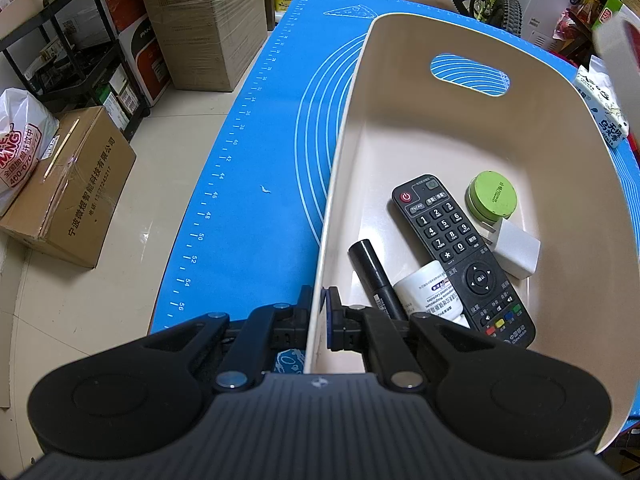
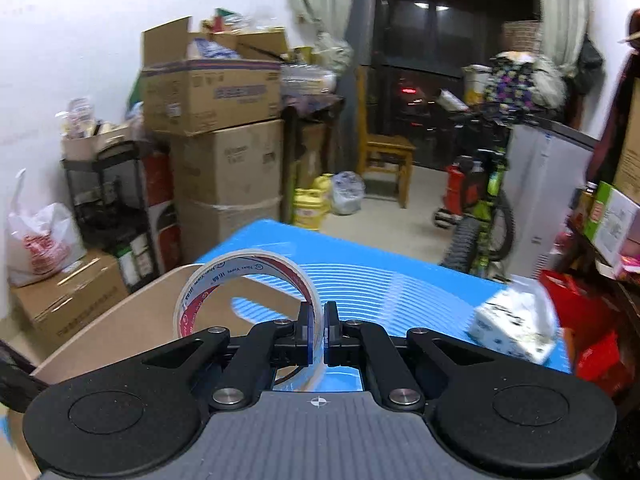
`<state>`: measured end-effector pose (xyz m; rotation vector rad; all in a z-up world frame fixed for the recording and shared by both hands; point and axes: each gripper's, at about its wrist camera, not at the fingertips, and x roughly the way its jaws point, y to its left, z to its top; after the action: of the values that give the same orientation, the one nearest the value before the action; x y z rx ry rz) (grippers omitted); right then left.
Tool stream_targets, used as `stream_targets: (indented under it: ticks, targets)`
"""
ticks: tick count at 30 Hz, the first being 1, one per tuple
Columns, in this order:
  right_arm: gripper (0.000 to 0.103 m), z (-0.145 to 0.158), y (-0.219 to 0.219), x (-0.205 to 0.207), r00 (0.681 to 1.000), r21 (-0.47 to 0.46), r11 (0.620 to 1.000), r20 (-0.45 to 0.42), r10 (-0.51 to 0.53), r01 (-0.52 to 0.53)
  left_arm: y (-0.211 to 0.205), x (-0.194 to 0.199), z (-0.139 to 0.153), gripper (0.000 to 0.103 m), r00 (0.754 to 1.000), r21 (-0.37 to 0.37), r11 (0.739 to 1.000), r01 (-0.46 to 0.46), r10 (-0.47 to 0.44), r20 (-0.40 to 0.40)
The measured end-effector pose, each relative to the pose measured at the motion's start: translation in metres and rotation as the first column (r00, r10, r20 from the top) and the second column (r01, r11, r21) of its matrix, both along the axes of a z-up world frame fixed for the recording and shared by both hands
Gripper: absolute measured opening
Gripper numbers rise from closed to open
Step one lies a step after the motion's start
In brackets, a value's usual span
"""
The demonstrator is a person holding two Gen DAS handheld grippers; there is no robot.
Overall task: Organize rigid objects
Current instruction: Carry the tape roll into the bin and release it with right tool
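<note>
A beige plastic bin (image 1: 460,128) stands on the blue mat (image 1: 248,168). In it lie a black remote (image 1: 460,256), a green round tin (image 1: 491,198), a white charger block (image 1: 516,250), a black tube (image 1: 376,276) and a small white bottle (image 1: 430,288). My left gripper (image 1: 319,316) is shut on the bin's near left wall. My right gripper (image 2: 318,334) is shut on the rim of a clear tape roll (image 2: 244,276) and holds it above the bin (image 2: 132,320). A blurred white shape (image 1: 618,44) at the left wrist view's top right edge cannot be identified.
A tissue pack (image 1: 600,108) lies on the mat right of the bin; it also shows in the right wrist view (image 2: 516,324). Cardboard boxes (image 1: 72,192), a black shelf (image 1: 68,40) and a bicycle (image 2: 484,216) stand around the table.
</note>
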<state>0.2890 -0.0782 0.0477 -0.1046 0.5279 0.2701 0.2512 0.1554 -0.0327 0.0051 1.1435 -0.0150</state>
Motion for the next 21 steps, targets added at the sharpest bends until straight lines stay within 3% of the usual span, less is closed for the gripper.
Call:
stream_targets:
  ticks: [8, 14, 19, 21]
  targets:
    - [0.016, -0.036, 0.06, 0.003, 0.98, -0.077, 0.986, -0.144, 0.134, -0.147, 0.0, 0.0, 0.0, 0.008, 1.0, 0.0, 1.0, 0.001, -0.001, 0.0]
    - [0.017, -0.064, 0.077, 0.006, 0.952, -0.13, 0.971, -0.262, 0.16, -0.199, 0.001, 0.0, 0.0, 0.008, 1.0, 0.001, 1.0, 0.001, -0.001, 0.0]
    - [0.023, -0.071, 0.069, 0.005, 0.935, -0.07, 0.976, -0.308, 0.176, -0.206, 0.001, 0.0, -0.001, 0.008, 1.0, 0.002, 1.0, 0.001, -0.001, 0.0]
    - [0.037, -0.065, 0.062, 0.004, 0.941, -0.043, 0.98, -0.288, 0.176, -0.196, 0.001, 0.0, -0.001, 0.008, 1.0, 0.003, 1.0, 0.001, -0.001, 0.0]
